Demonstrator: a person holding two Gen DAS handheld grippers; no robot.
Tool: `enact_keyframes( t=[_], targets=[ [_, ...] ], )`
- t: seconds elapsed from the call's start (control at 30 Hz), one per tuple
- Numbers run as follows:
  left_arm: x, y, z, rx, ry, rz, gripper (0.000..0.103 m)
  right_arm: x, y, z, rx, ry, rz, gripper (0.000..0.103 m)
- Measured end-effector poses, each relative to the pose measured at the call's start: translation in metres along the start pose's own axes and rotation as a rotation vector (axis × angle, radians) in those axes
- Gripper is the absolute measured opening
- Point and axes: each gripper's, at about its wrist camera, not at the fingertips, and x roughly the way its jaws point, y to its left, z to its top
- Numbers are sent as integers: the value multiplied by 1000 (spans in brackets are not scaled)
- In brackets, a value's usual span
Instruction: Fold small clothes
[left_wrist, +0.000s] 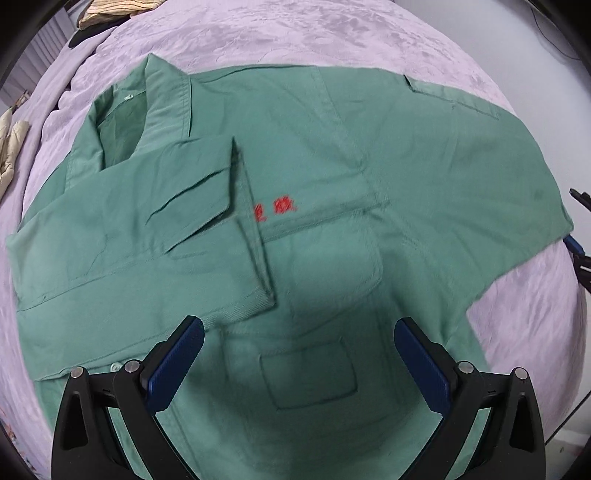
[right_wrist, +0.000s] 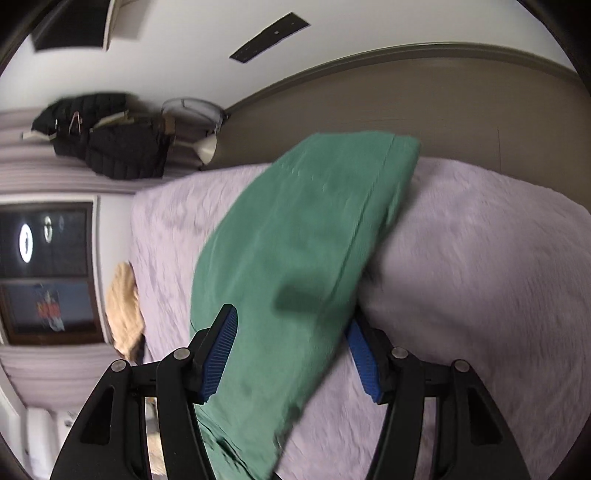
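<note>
Black linkage fingers (left_wrist: 173, 373) carry ribbed blue pads and silver pins.

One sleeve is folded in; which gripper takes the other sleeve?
Probably right: the right gripper is open with the green shirt between its fingers at the unfolded side. The left gripper hovers mid-shirt, open.

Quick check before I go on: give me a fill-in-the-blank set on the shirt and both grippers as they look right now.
1. The shirt spread on the lilac bedspread is ____ in colour.
2. The lettering stitched on the shirt is ____.
3. The left gripper hovers with its jaws ____, nothing between them.
4. The pads of the right gripper are ____ in colour.

Missing words: green; red; open; blue
</note>
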Motion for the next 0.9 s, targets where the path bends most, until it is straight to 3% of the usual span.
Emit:
enact_keyframes(
  t=[0.17, 0.2, 0.27, 0.33, 0.43, 0.53, 0.73, 0.9],
  targets=[
    [10, -15, 39, -50, -20, 3, 103, 11, -7, 20, 98, -3, 128, 63],
    [14, -22, 48, -52, -23, 6, 103, 14, -9, 21, 124, 3, 158, 58],
    [28, -16, 57, -44, -14, 13, 103, 17, -11, 24, 151, 18, 197, 8],
    [40, -21, 62, -25, 0, 16, 103, 17, -9, 24, 143, 19, 212, 6],
    [49, -40, 63, 22, -5, 65, 103, 13, 5, 20, 102, 31, 309, 6],
    [48, -50, 65, 38, -7, 59, 103, 11, 32, 15, 34, 66, 403, 6],
    [33, -15, 76, -12, -40, -21, 103, 13, 114, -19, -163, 165, 535, 6],
    [2, 30, 76, -83, -102, -44, 103, 31, 195, -85, -378, 295, 596, 6]
  ],
)
